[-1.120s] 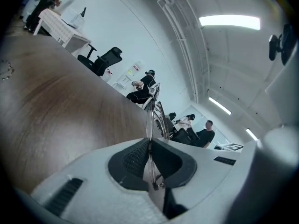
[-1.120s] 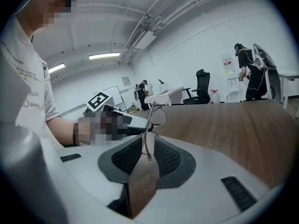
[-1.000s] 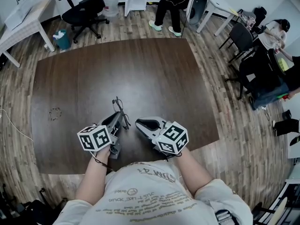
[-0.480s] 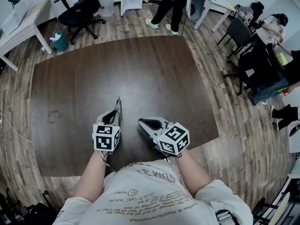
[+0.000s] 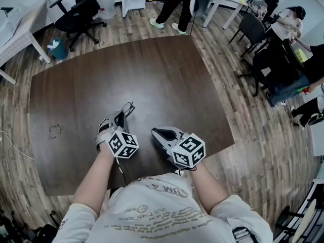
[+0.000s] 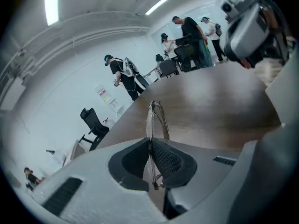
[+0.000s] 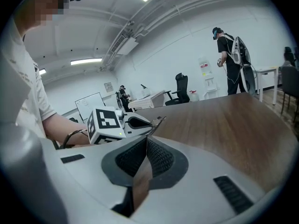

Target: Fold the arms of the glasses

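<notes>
Thin wire-framed glasses [image 5: 127, 108] stick out from my left gripper [image 5: 120, 118] just above the dark brown table [image 5: 167, 70]. In the left gripper view the glasses [image 6: 156, 118] appear edge on, and the left gripper [image 6: 150, 146] is shut on their near end, the pads pressing the frame. My right gripper [image 5: 156, 132] stays beside it to the right, shut with nothing between its pads [image 7: 159, 155]. The right gripper view shows the left gripper [image 7: 136, 122] with the glasses [image 7: 157, 121] at its tip, a short way ahead and to the left.
A pale scuff mark [image 5: 54, 131] marks the table's left part. Beyond the far edge stand a black office chair [image 5: 81, 11], a teal bin [image 5: 54, 48], a white table [image 5: 15, 32] and a standing person [image 5: 177, 4]. More chairs and people [image 5: 288, 39] are at the right.
My left gripper has rolled over, its marker cube turning, and sunk toward the table with the glasses. The right gripper has shifted slightly.
</notes>
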The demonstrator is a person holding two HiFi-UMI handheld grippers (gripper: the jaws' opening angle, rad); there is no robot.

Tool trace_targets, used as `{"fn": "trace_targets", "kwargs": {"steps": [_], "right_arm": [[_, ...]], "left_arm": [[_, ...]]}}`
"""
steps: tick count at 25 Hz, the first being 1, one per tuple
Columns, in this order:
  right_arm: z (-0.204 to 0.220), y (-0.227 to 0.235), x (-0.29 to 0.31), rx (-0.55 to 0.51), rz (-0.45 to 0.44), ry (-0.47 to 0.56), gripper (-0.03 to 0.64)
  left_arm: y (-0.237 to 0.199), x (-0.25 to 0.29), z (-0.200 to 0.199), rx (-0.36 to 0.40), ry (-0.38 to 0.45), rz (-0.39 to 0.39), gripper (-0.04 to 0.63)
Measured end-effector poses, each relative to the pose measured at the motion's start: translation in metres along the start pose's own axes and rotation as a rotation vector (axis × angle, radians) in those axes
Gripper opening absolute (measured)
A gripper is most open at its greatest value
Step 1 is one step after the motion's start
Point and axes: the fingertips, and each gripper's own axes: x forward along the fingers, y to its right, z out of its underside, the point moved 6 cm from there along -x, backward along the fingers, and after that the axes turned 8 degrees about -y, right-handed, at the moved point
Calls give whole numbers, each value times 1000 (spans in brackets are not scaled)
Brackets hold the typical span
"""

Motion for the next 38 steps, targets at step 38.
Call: {"fn": "trace_targets", "kwargs": {"steps": [38], "right_arm": [[37,12,-57,151,205,101,17]], "left_arm": [[76,53,-14,602,53,70,97]]}}
